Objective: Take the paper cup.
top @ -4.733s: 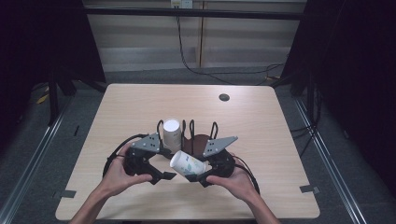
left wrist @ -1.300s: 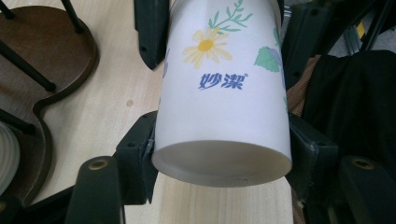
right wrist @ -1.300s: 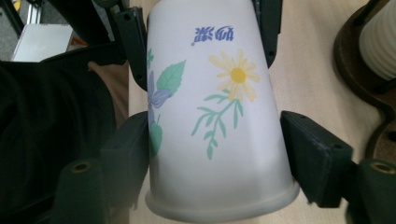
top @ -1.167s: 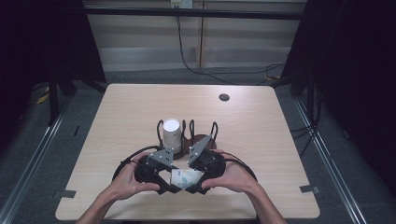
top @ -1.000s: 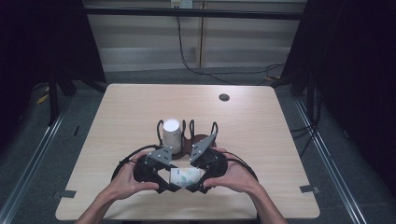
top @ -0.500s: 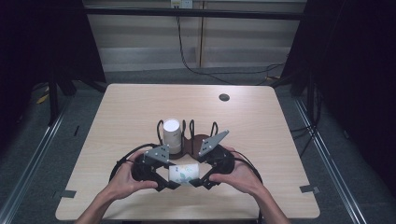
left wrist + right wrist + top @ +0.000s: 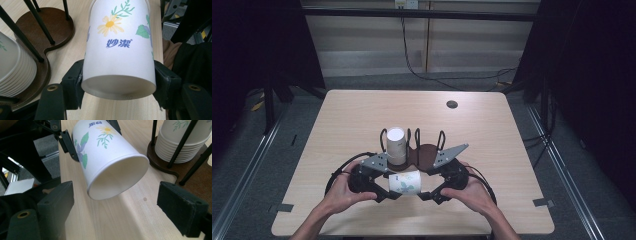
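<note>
A white paper cup (image 7: 406, 182) printed with flowers lies on its side just above the table's near middle. My left gripper (image 7: 384, 186) is shut on it near its closed bottom; in the left gripper view the cup (image 7: 120, 47) sits pinched between both pads (image 7: 73, 75). My right gripper (image 7: 428, 189) faces the cup's open mouth (image 7: 117, 180). Its jaws stand wide apart on either side of the rim, touching nothing. A stack of like cups (image 7: 396, 145) stands in a wire-and-wood holder (image 7: 428, 152) just behind.
The holder's dark wooden base (image 7: 47, 27) and black upright rods are close behind the grippers, with the nested stack (image 7: 182, 142) in its left bay. A small dark round disc (image 7: 452, 104) lies at the far right of the table.
The two grippers came close together around the cup, and the right one has since drawn back a little to the right. The cup has turned from tilted to level in the left gripper.
</note>
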